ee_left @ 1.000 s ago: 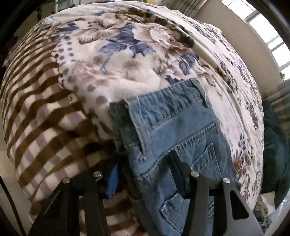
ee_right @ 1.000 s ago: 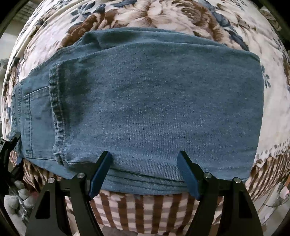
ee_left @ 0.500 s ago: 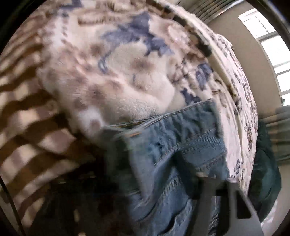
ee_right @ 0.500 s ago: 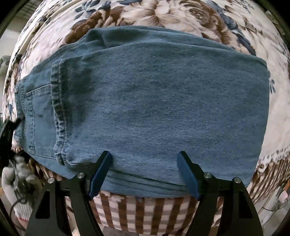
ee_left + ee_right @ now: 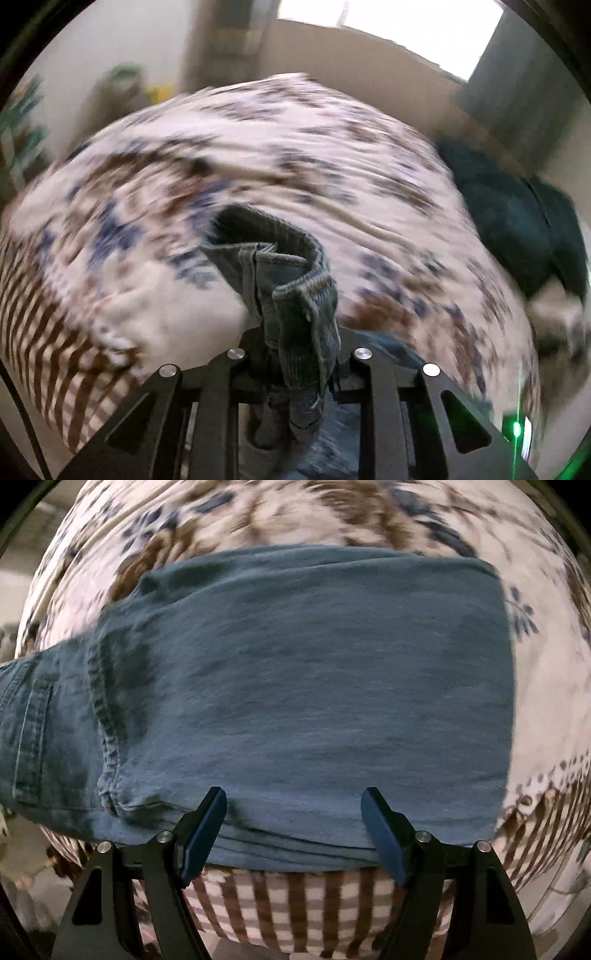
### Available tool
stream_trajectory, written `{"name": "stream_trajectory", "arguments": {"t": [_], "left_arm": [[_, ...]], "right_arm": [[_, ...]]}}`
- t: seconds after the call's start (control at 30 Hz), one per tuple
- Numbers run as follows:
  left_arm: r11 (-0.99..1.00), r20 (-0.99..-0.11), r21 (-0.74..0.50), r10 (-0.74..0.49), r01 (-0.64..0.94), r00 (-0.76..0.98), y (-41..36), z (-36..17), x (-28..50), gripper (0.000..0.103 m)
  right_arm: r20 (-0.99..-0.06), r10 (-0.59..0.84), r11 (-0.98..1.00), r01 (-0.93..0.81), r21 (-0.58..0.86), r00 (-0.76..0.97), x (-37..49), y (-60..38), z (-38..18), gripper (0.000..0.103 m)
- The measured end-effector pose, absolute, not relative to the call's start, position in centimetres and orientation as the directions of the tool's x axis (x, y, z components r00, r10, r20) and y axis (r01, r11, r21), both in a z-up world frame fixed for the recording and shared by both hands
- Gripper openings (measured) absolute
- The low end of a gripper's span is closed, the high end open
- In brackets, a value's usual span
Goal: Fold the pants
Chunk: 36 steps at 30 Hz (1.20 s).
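Blue jeans (image 5: pixel 314 683) lie folded across a floral and brown-checked blanket (image 5: pixel 280 904) on the bed. My right gripper (image 5: pixel 295 805) points straight down over the jeans' near edge, open, with nothing pinched between its blue pads. In the left wrist view, the jeans' waistband end (image 5: pixel 295 273) is bunched and lifted above the blanket (image 5: pixel 332 155). My left gripper (image 5: pixel 299 343) is closing its jaws on this denim, and the bunched cloth hides its pads. The left wrist view is blurred by motion.
A dark green cloth (image 5: pixel 517 221) lies at the blanket's right edge. A bright window (image 5: pixel 369 22) and a beige wall stand behind the bed. The pale floor (image 5: pixel 22 867) shows past the bed's near left corner.
My left gripper has shut on the waistband end and risen with it, rolling as it went. The right gripper has shifted slightly over the jeans and stayed open.
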<state>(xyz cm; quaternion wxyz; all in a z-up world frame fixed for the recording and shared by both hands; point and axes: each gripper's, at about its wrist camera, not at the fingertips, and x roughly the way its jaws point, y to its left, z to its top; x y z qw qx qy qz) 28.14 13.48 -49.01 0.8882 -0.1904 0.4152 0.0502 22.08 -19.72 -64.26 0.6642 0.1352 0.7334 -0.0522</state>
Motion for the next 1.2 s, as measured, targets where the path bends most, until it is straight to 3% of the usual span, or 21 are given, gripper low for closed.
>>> {"name": "stream_trajectory", "arguments": {"t": [0.13,0.23,0.4,0.57,0.6,0.63,0.7,0.9,1.0,1.1,1.2], "left_arm": [[0.967,-0.757,-0.251,-0.221,0.039,0.615,3.9,-48.2,27.4,0.019],[0.957,-0.805,-0.184,-0.278,0.224,0.524,-2.8,-50.9,26.6,0.019],[0.939,-0.893,-0.091,-0.224,0.331,0.391,-7.6,-57.4,26.3,0.019],[0.945,-0.913,-0.053,-0.178,0.324,0.368,-8.4,-56.9,27.0,0.023],[0.946,-0.911,-0.052,-0.177,0.321,0.372,-8.5,-56.4,26.9,0.033],[0.945,-0.908,-0.073,-0.195,0.318,0.371,-8.5,-55.7,26.6,0.058],[0.946,-0.899,-0.137,-0.243,0.294,0.364,-7.8,-54.1,26.1,0.093],[0.965,-0.875,-0.168,-0.24,0.202,0.42,-4.3,-50.0,24.0,0.094],[0.984,-0.904,-0.15,-0.176,0.097,0.391,-1.2,-50.8,24.4,0.094],[0.999,-0.943,-0.045,-0.037,-0.017,0.33,2.3,-53.4,25.7,0.094],[0.994,-0.957,0.017,0.048,-0.107,0.285,5.2,-55.1,27.0,0.094]], "right_arm": [[-0.989,0.134,0.934,0.34,0.107,-0.058,21.1,-24.1,-63.6,0.077],[-0.99,0.13,0.91,0.402,0.1,-0.048,20.3,-27.8,-63.3,0.077],[-0.987,0.157,0.875,0.468,0.124,-0.032,18.9,-32.7,-63.1,0.077],[-0.97,0.243,0.856,0.465,0.224,0.02,18.2,-35.4,-62.6,0.079],[-0.964,0.263,0.853,0.459,0.248,0.033,18.3,-35.8,-62.6,0.079],[-0.956,0.29,0.848,0.45,0.28,0.049,18.3,-36.2,-62.4,0.079],[-0.928,0.363,0.825,0.435,0.36,0.079,18.3,-36.9,-62.1,0.079],[-0.805,0.577,0.738,0.336,0.585,0.136,21.6,-35.1,-62.2,0.088],[-0.78,0.616,0.734,0.282,0.618,0.107,24.1,-31.1,-63.9,0.089],[-0.759,0.649,0.725,0.262,0.636,0.046,25.9,-28.7,-66.5,0.09],[-0.81,0.587,0.794,0.195,0.576,0.001,27.2,-25.5,-67.9,0.09]]}}
